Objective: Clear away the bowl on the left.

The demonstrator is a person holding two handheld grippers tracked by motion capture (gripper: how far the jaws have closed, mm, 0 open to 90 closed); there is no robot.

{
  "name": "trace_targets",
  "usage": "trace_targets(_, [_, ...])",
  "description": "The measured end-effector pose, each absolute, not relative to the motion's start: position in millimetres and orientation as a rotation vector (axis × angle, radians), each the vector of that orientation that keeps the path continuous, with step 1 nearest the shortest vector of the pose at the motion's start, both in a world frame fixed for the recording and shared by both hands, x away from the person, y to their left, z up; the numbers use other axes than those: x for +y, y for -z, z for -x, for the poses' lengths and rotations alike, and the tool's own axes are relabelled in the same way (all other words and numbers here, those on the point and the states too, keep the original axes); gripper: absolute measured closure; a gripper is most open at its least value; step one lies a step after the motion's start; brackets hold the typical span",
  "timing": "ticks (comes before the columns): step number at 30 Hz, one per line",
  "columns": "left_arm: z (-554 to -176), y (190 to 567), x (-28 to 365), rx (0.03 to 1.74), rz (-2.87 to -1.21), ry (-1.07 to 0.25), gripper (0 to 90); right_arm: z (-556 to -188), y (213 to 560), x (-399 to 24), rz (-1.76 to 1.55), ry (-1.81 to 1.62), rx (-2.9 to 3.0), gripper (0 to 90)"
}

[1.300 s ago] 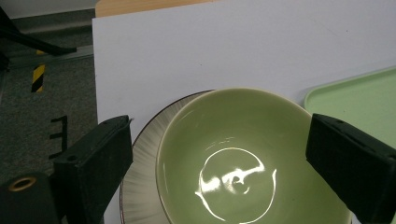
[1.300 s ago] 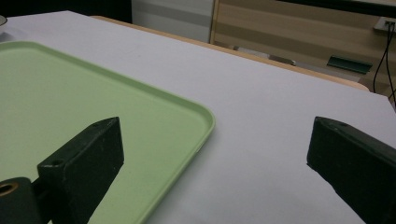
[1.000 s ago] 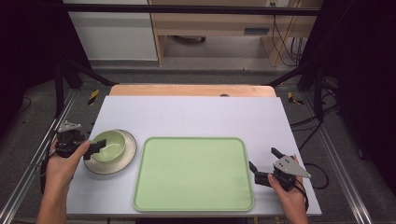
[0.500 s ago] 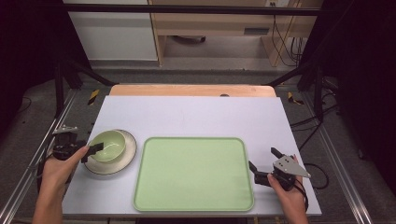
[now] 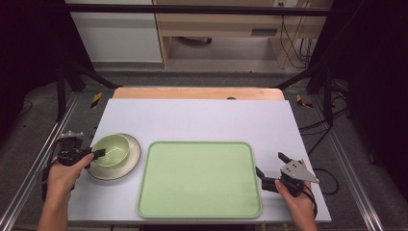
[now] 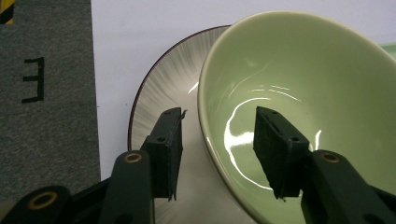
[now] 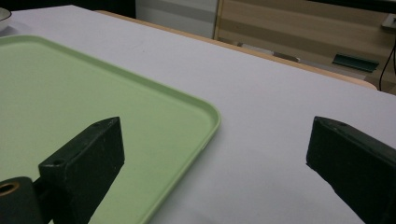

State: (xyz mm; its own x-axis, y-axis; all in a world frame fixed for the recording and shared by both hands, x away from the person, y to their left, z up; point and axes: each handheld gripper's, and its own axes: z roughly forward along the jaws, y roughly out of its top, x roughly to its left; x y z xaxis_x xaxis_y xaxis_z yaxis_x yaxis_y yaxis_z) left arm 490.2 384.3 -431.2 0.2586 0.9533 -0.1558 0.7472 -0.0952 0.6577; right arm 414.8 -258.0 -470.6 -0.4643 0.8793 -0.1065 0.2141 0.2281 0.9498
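- We start with the white rectangular table (image 5: 202, 120), the largest thing here; on it lies the pale green rounded-corner plastic tray (image 5: 199, 179), bare, between the two hands.
- Left of the tray, just beside its edge, sits the white ribbed ceramic plate with a dark rim (image 5: 132, 159), and on that plate stands the glossy pale green ceramic bowl (image 5: 111, 150).
- Our left gripper (image 5: 94, 153) is at the bowl's left side. In the left gripper view the bowl's rim (image 6: 205, 121) passes between the two black jaws: one pad sits outside the wall, over the plate (image 6: 149, 107), the other inside the bowl (image 6: 299, 88).
- Those jaws have just been closing around the wall, and a gap shows on each side of it (we judge that the pads don't press yet, so the bowl is straddled rather than gripped).
- The relation that matters: the rim runs straight up between the fingers, so closing further should pinch the wall. The left hand is far nearer the bowl than the right.
- Our right gripper (image 5: 272, 171) rests at the tray's right edge, jaws spread wide with nothing in them.
- Writing: a black mark like a reversed "E" (image 6: 33, 79) on the grey floor mat (image 6: 46, 140) beside the table.
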Motion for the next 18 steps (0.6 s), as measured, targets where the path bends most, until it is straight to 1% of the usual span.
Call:
trace_targets(5, [-491.0,432.4,383.1,1.559,-1.889,-0.415,59.3,-415.0,470.8,-258.1,-1.011,-1.263,1.835,4.4])
trace_targets(11, [-491.9,432.5,380.6,1.571,-1.896,-0.418,63.5,-415.3,471.3,-257.1,-1.006,-1.264,1.845,4.4])
trace_targets(18, [-491.8,432.2,378.4,1.584,-1.91,-0.449,69.7,-415.3,471.4,-257.0,-1.006,-1.263,1.846,4.4])
